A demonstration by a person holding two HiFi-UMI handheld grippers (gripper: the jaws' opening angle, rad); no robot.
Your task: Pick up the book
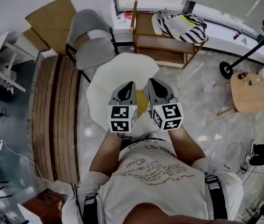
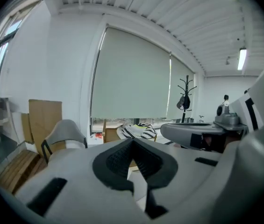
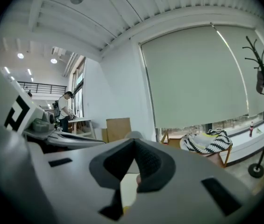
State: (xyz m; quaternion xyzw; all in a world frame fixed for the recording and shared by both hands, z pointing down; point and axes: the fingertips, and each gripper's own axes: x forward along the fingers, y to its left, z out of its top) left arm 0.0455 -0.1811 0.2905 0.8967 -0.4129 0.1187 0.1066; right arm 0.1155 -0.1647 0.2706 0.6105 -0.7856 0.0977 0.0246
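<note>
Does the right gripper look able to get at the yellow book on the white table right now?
Probably yes. The right gripper hangs over the yellow book on the white table, and nothing shows between them. Its jaws are together, so they would have to open first.

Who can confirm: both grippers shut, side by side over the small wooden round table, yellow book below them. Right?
No. In the head view the left gripper and right gripper hang over the white table, not the wooden round table, which stands apart at the right. The rest holds: both shut, side by side, yellow book below them.
</note>
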